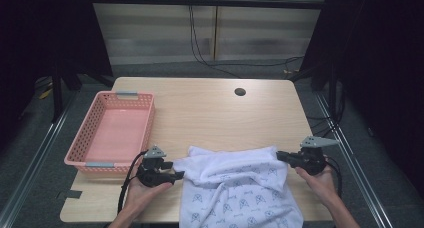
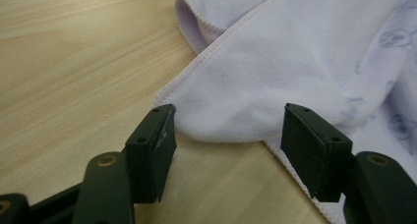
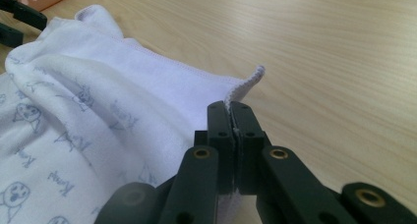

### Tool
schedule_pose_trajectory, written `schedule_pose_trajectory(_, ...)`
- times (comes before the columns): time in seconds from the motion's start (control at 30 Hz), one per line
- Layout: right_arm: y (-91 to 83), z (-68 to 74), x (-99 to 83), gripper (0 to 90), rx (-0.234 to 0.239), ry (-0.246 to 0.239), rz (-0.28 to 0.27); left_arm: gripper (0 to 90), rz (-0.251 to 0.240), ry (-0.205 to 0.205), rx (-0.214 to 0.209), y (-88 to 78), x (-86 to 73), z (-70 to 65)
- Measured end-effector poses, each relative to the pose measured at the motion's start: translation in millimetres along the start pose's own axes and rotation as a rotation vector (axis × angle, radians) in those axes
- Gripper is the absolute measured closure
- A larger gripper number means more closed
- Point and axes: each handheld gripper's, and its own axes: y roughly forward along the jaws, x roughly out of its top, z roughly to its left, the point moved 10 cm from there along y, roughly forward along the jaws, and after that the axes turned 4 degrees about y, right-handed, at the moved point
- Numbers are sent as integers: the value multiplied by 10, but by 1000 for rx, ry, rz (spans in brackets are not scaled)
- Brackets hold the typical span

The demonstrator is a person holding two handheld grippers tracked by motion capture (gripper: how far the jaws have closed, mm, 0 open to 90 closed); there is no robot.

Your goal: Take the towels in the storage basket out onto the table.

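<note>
White terry cloth printed with small blue-grey drawings, the towel lies rumpled on the near half of the wooden table, its lower part hanging over the near edge toward the person. Its top edge runs roughly level between the two grippers. The left gripper, held in the person's left hand, sits at the towel's left corner; in the left gripper view its black jaws stand apart, with a rounded fold of the towel lying between and just beyond them, the pads not pressing on it. The right gripper, held in the right hand, is at the towel's right corner, and in the right gripper view its jaws are pressed together on the hemmed edge of the towel, a small stitched tip of fabric curling up just above the fingertips. The corner is lifted slightly off the wood there, and the cloth drapes away in soft folds to the left of that view. A pink plastic basket with grey handles rests at the left side of the table, near the left gripper but apart from the towel. A round cable hole shows in the tabletop farther back.
</note>
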Motion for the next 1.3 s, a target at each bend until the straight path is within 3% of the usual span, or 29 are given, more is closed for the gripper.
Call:
schedule_pose_trajectory(0.07, -22, -13, -31, 883, 2, 4, 2, 367, -26, -18, -23, 26, 42, -2)
schedule_pose_trajectory(0.1, -25, -18, -38, 883, 1, 0, 3, 368, -26, -24, -15, 48, 57, 19)
schedule_pose_trajectory(0.17, -24, -12, -35, 882, 4, 0, 0, 367, -2, -16, -10, 90, 55, 47)
schedule_pose_trajectory(0.2, -18, -8, -28, 883, 5, 1, 0, 367, 1, -18, 12, 110, 62, 68)
schedule_pose_trajectory(0.37, 5, -20, -19, 882, 3, 4, 0, 377, 1, 16, 2, 182, 112, 35)
schedule_pose_trajectory(0.4, 15, -16, -22, 882, 8, 3, 0, 522, 2, 29, -15, 202, 126, 13)
schedule_pose_trajectory(0.43, 15, -16, -22, 882, 8, 3, 0, 522, 3, 42, -15, 225, 141, 0)
schedule_pose_trajectory(0.47, 15, -11, -19, 882, 10, 2, -2, 685, 8, 58, -38, 253, 151, -38)
schedule_pose_trajectory(0.5, 15, -11, -19, 882, 10, 2, -2, 685, 13, 71, -52, 267, 151, -60)
schedule_pose_trajectory(0.53, 9, -9, -16, 882, 8, 6, -3, 785, 17, 77, -69, 282, 165, -93)
schedule_pose_trajectory(0.63, -3, -4, -13, 882, 13, 8, -5, 824, 3, 68, -66, 268, 189, -90)
schedule_pose_trajectory(0.7, -15, -7, -3, 882, 12, 6, -11, 824, -47, 46, -76, 188, 254, -82)
schedule_pose_trajectory(0.73, -49, -4, 32, 882, 15, 12, -28, 825, -102, 43, -77, 74, 339, -83)
schedule_pose_trajectory(0.77, -49, -4, 32, 882, 15, 12, -28, 825, -102, 43, -77, 74, 339, -83)
schedule_pose_trajectory(0.97, -212, -12, 252, 882, 13, 17, -109, 825, -237, 36, -78, -227, 617, -85)
schedule_pose_trajectory(1.0, -280, -28, 364, 882, 6, 22, -143, 826, -279, 37, -71, -329, 730, -65)
schedule_pose_trajectory(1.03, -280, -28, 364, 882, 6, 22, -143, 826, -279, 37, -71, -329, 730, -65)
schedule_pose_trajectory(1.07, -353, -32, 498, 882, 5, 22, -178, 827, -318, 40, -64, -438, 856, -42)
schedule_pose_trajectory(1.1, -353, -32, 498, 882, 5, 22, -178, 828, -318, 40, -64, -438, 856, -42)
schedule_pose_trajectory(1.23, -476, -21, 806, 883, -1, 7, -243, 829, -377, 66, -42, -664, 1139, -12)
schedule_pose_trajectory(1.27, -520, -10, 960, 882, -1, -1, -270, 829, -389, 74, -34, -707, 1190, 1)
schedule_pose_trajectory(1.3, -520, -10, 960, 882, -1, -1, -270, 829, -408, 73, -34, -765, 1262, 8)
